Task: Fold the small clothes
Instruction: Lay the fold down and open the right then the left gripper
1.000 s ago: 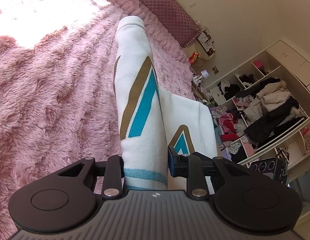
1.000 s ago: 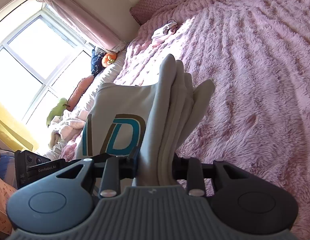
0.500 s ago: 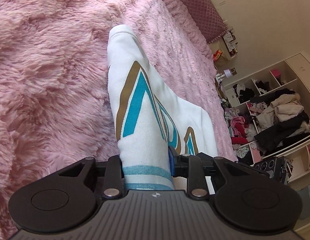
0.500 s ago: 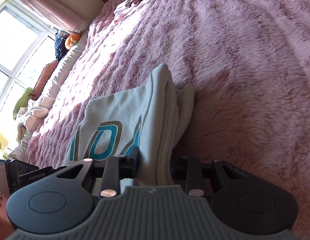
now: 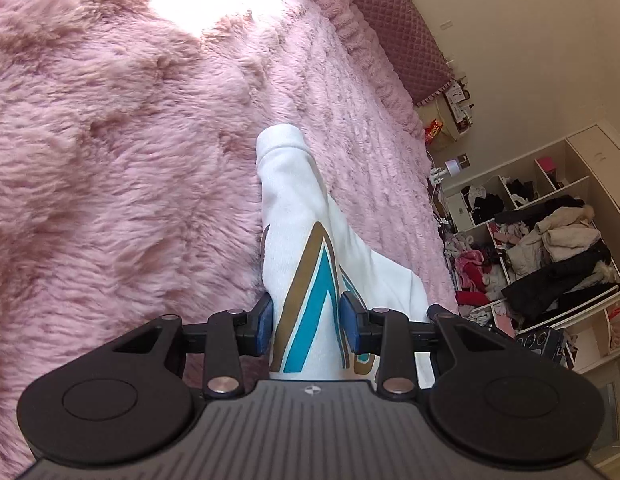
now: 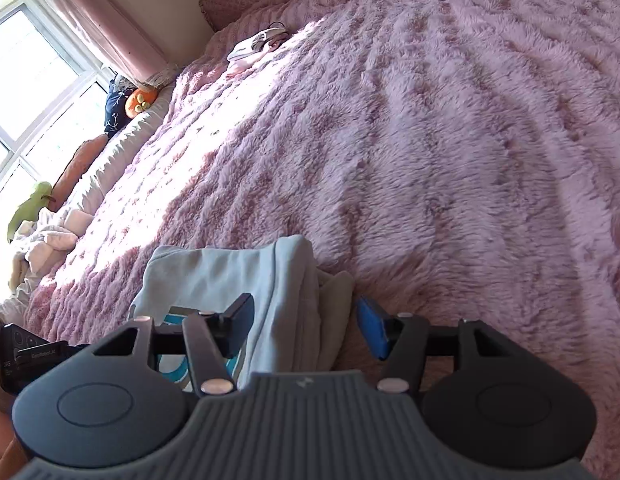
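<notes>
A small white garment (image 5: 297, 216) with teal and gold lettering lies folded on the pink furry bedspread (image 5: 121, 168). My left gripper (image 5: 307, 322) is open, its blue pads just either side of the garment's bunched fold. In the right wrist view the same garment (image 6: 285, 280) lies low on the bedspread (image 6: 430, 140). My right gripper (image 6: 305, 324) is open wide, its fingers apart from the folded edge between them.
A quilted pink headboard (image 5: 390, 28) and open shelves full of clothes (image 5: 542, 248) stand to the right. A window (image 6: 25, 76), pillows and plush toys (image 6: 29, 208) line the bed's far left. A small white item (image 6: 253, 44) lies near the headboard.
Both grippers lowered the garment onto the bedspread and opened, letting go of it. The right jaws have spread widest.
</notes>
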The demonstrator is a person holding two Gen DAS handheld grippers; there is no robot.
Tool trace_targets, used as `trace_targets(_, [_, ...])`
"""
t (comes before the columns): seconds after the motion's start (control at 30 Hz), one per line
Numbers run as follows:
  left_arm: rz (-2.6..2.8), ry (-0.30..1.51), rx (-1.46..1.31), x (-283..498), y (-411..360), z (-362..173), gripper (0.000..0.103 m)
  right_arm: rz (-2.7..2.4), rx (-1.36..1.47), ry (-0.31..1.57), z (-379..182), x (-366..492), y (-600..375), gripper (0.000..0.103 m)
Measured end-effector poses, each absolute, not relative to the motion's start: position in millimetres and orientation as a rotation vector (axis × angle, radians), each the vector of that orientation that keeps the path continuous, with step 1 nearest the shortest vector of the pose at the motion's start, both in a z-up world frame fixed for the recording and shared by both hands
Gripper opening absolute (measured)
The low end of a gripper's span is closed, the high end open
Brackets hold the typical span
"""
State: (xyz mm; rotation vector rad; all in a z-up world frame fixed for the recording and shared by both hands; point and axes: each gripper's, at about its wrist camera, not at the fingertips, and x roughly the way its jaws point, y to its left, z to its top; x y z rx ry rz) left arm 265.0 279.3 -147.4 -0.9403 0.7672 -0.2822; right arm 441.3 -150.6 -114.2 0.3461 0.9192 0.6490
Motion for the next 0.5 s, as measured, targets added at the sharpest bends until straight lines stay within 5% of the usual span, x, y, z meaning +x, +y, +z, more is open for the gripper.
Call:
trace_targets(0.17, [-0.258,0.801,-0.902,292.2,277.9,-153.9,0.047,0.811,0.353,0.769,-97.4,430.2,-130.5,0.061])
trace_targets(0.33, [-0.241,0.715,-1.018,325.1,291.1,-166.5,0.047,0.788,0.291,0.830,-112.2,441.2,-108.7,0.060])
trace_targets(0.37, [-0.243,0.698,-1.019,330.4,291.7,-167.6,0.044,0.768,0.302,0.841,-116.7,446.2,-108.8,0.060])
trace_targets(0.4, [-0.233,0.687,-1.000,334.8,290.9,-167.3,0.031,0.753,0.312,0.850,-120.6,451.3,-109.8,0.060])
trace_targets(0.5, [-0.187,0.663,-0.865,341.1,281.0,-160.1,0.024,0.711,0.323,0.872,-129.9,461.9,-111.1,0.059])
